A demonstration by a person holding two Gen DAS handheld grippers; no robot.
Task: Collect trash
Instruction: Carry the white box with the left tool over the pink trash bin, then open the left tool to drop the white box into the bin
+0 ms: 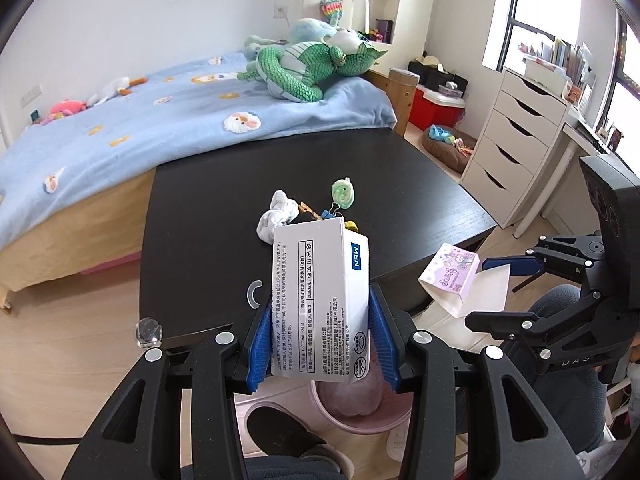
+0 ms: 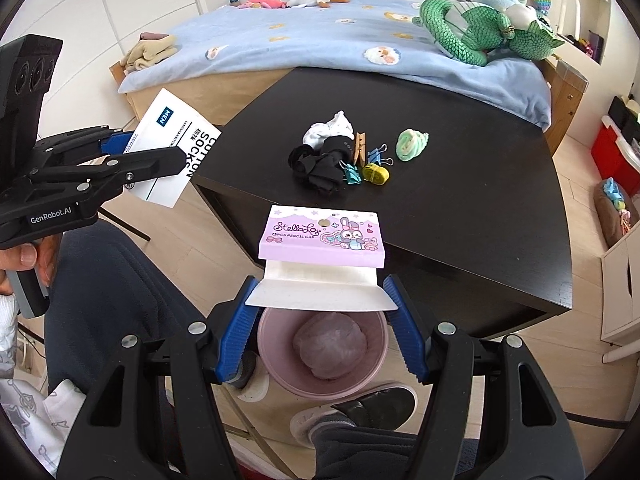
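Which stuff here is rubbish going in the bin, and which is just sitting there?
For the job:
- white sock packaging in the left gripper
- pink pencil-cap packet in the right gripper
- pink bin below

Just lying about:
- socks
- clothes peg
- binder clips
- green dragon plush

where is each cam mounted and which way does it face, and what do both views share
Left wrist: sits on the left gripper, faces the black table and bed; it grips the white sock box; the person's foot shows below.
Right wrist: sits on the right gripper, looks down over the pink bin; it grips the pencil cap packet; the person's left hand shows.
Shared: table, bin, both packages, each other's gripper.
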